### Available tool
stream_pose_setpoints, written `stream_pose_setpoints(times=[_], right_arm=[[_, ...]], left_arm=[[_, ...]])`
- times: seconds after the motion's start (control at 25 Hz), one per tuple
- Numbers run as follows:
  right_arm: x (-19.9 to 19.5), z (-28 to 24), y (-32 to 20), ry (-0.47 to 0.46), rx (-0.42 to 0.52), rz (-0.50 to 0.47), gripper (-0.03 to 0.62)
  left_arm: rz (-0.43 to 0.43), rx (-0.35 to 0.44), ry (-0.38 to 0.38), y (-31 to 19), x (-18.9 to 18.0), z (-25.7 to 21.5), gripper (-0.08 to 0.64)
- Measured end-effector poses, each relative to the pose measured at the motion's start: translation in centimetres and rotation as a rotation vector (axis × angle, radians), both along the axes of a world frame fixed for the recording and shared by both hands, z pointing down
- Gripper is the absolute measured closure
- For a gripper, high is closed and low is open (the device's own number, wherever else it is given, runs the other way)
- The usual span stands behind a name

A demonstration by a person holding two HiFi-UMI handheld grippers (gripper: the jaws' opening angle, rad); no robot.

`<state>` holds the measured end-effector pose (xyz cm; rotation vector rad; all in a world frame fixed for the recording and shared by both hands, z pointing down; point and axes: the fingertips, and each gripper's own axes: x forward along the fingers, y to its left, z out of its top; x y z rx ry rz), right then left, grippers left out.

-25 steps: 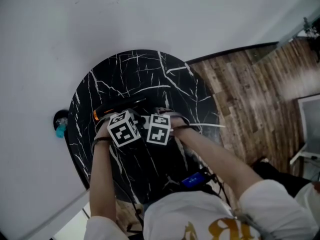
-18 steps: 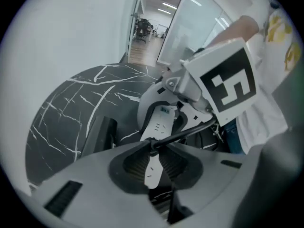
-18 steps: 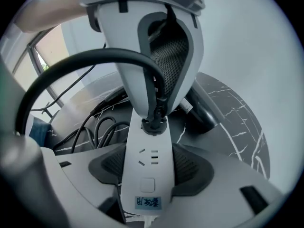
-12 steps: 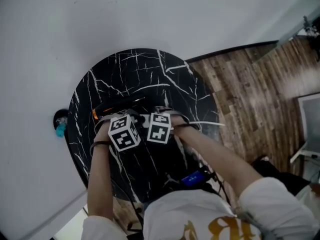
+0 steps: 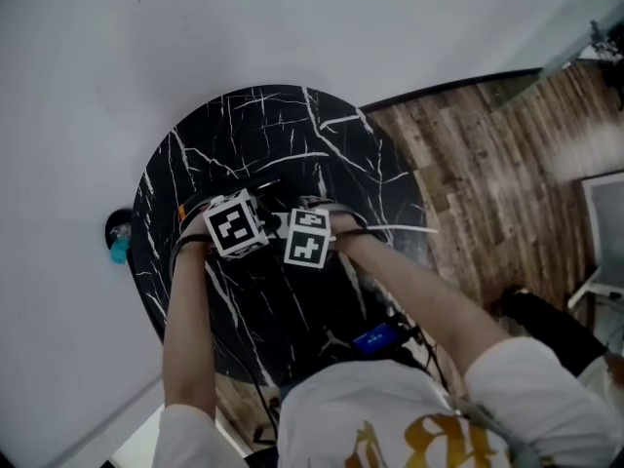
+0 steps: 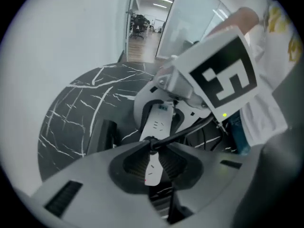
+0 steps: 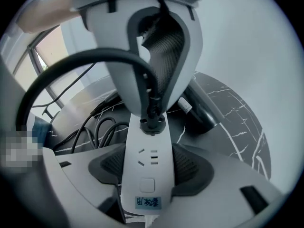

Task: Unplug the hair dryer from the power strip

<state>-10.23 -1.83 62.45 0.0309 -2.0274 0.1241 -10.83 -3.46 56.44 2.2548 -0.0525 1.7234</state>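
Observation:
A white power strip (image 7: 145,175) lies on the round black marble table (image 5: 292,125). My right gripper (image 7: 149,164) is shut on it, pads on both long sides. The hair dryer's black plug (image 7: 152,122) sits in a socket of the strip, its cable (image 7: 71,65) arching off to the left. My left gripper (image 6: 152,148) comes down from above and is shut on the plug (image 6: 151,142). The dryer's black body (image 7: 205,112) lies just beyond the strip. In the head view both grippers (image 5: 237,226) (image 5: 306,239) stand side by side at the table's middle, hiding strip and plug.
Loose black cables (image 7: 92,127) lie coiled on the table beside the strip. A blue device (image 5: 375,339) hangs at the person's waist. A small blue-topped object (image 5: 119,246) sits on the floor left of the table. Wooden flooring (image 5: 487,164) lies to the right.
The left gripper has tilted a little on the spot; its marker cube shows a different face angle. The right gripper has stayed still. The plug is still in the strip.

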Motion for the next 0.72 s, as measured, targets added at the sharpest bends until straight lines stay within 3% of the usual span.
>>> stream_pose_setpoints(times=[0.12, 0.36, 0.56, 0.64, 0.72], right_arm=[[-0.1, -0.1, 0.2, 0.008, 0.002, -0.014, 0.322], [0.0, 0.0, 0.1, 0.004, 0.003, 0.009, 0.322], [0.0, 0.0, 0.1, 0.014, 0.002, 0.005, 0.322], [-0.1, 0.0, 0.1, 0.01, 0.005, 0.005, 0.322], [0.0, 0.0, 0.2, 0.001, 0.005, 0.012, 0.322]], left_arm=[[-0.009, 0.094, -0.062, 0.9, -0.8, 0.8, 0.508], [-0.029, -0.072, 0.032, -0.5, -0.3, 0.0, 0.505], [0.001, 0.107, -0.085, 0.8, -0.8, 0.6, 0.508], [-0.009, 0.076, -0.078, 0.2, -1.1, 0.6, 0.508], [-0.037, -0.026, -0.004, -0.5, -0.7, 0.3, 0.506]])
